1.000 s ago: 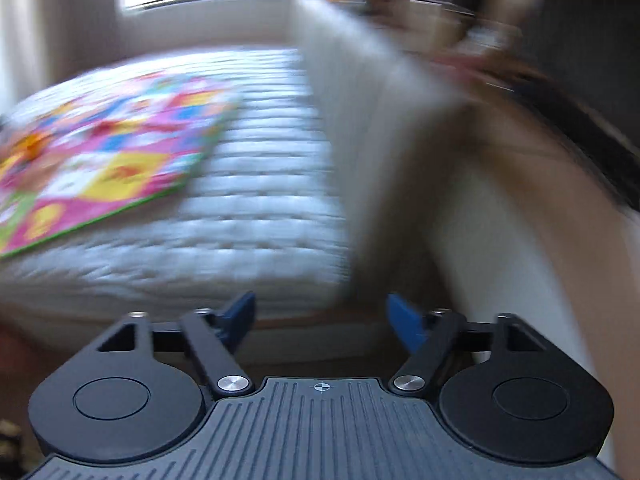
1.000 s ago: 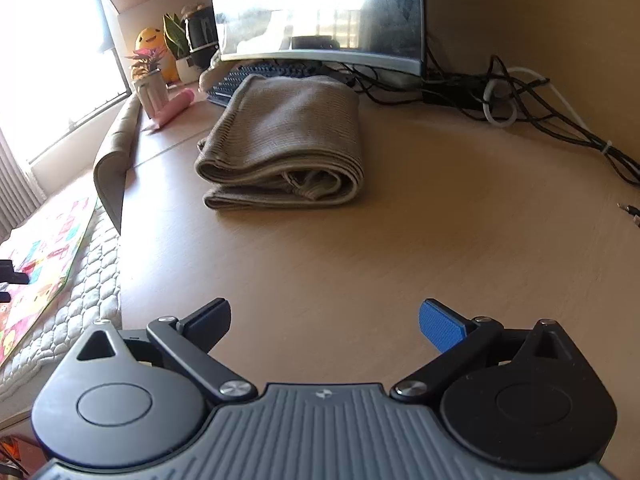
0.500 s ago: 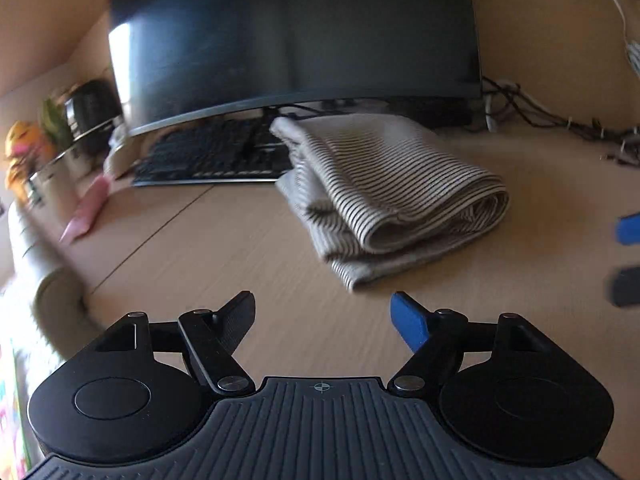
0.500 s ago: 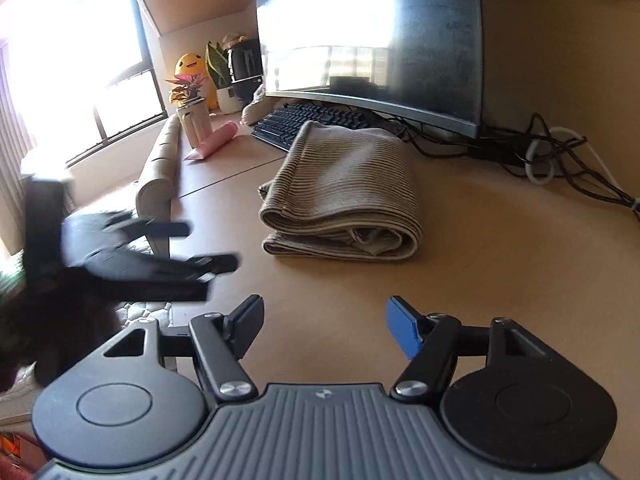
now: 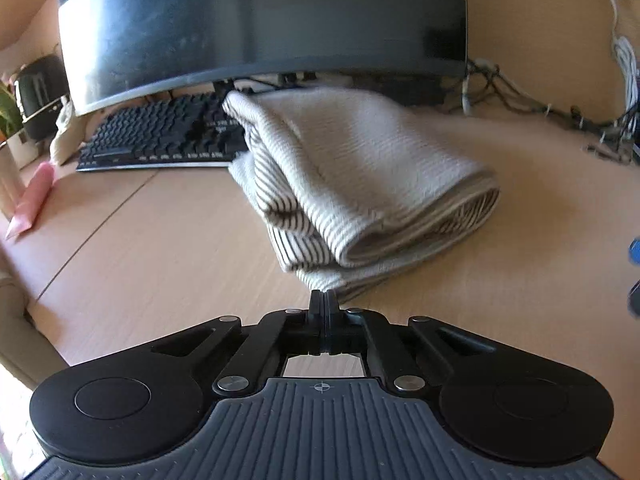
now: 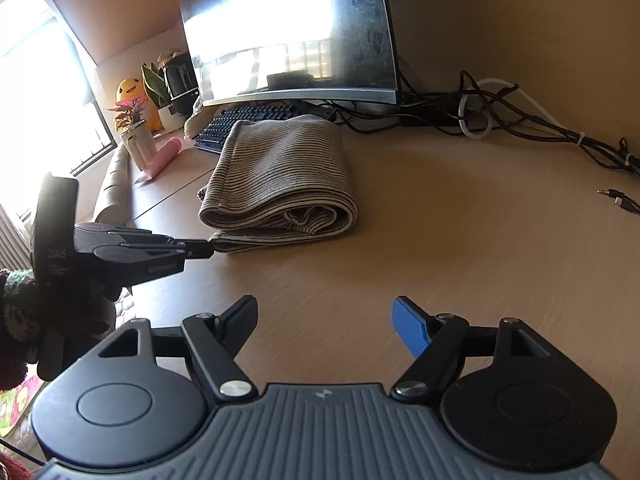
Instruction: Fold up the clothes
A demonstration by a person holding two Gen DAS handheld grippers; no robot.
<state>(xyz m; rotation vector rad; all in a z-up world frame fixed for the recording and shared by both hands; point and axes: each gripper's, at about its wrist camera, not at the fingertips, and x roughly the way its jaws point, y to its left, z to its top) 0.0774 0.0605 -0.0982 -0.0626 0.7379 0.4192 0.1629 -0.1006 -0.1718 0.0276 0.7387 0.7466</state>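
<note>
Striped sweater (image 6: 280, 178) sits folded on the desk (image 6: 460, 240) by the keyboard (image 5: 160, 136). Left gripper (image 5: 324, 300) is pinched on its near bottom corner, right gripper (image 6: 324, 320) wide open. Lift slow so layers don't slide.

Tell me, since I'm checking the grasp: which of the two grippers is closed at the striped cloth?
The left gripper: its fingers are pressed together at the near bottom corner of the striped cloth. The right gripper is wide open, well short of the cloth.
</note>
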